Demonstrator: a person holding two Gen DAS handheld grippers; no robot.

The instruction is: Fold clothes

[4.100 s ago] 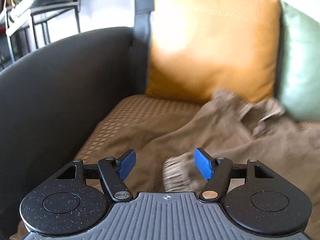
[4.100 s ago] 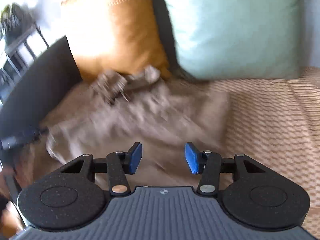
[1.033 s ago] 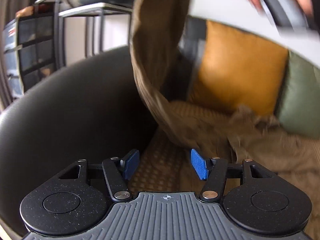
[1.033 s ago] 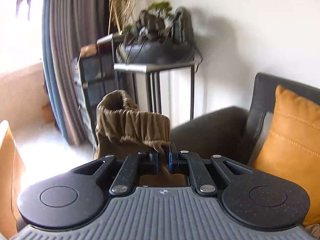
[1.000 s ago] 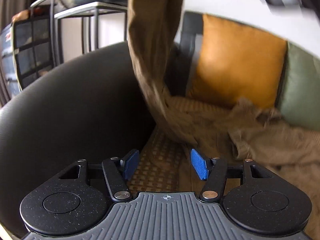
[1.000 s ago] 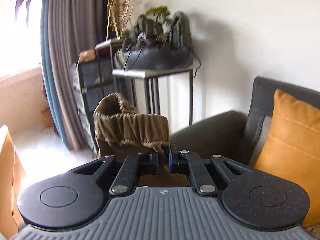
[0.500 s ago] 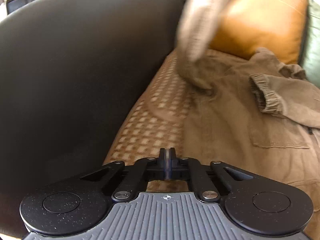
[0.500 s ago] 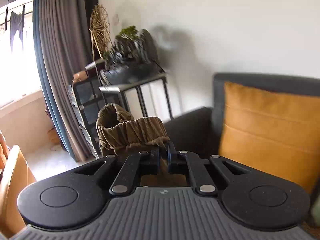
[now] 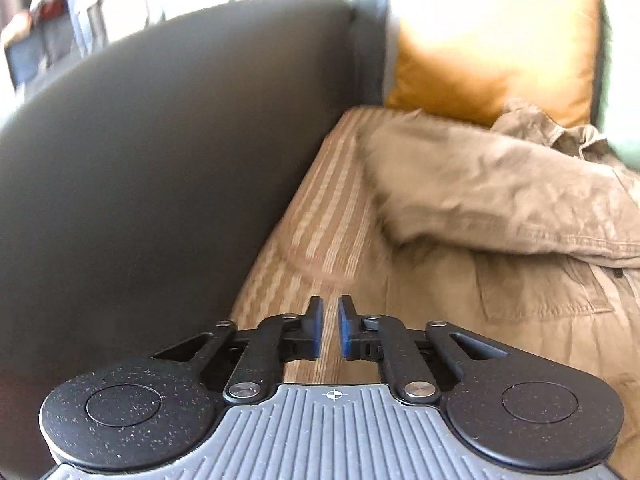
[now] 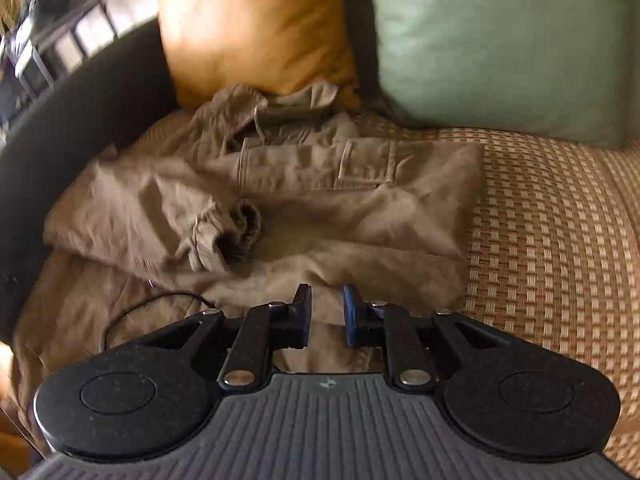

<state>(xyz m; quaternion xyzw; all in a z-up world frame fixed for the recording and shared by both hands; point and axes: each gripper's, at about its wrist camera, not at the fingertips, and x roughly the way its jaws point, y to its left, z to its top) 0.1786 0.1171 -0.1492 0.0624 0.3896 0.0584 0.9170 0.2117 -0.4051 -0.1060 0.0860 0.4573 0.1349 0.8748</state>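
Khaki jacket (image 10: pixel 280 200) lies spread on the woven sofa seat (image 10: pixel 552 216), one sleeve folded across it. My left gripper (image 9: pixel 330 328) and right gripper (image 10: pixel 326 316) have just been opening, narrow gaps, nothing between.

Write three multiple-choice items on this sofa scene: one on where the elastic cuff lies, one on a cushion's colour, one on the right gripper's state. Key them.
1. Where does the elastic cuff lie?
A. on top of the jacket's body
B. on the green cushion
C. on the sofa arm

2. What colour is the cushion just behind the jacket's collar?
A. red
B. mustard orange
C. white

3. What is the right gripper doing?
A. clamped on the cuff
B. clamped on a cushion
C. open, holding nothing

Key: 1 A, the sleeve is folded across the tan jacket. 2 B, the orange cushion sits directly behind the collar. 3 C, the blue pads stand apart with no cloth between them.
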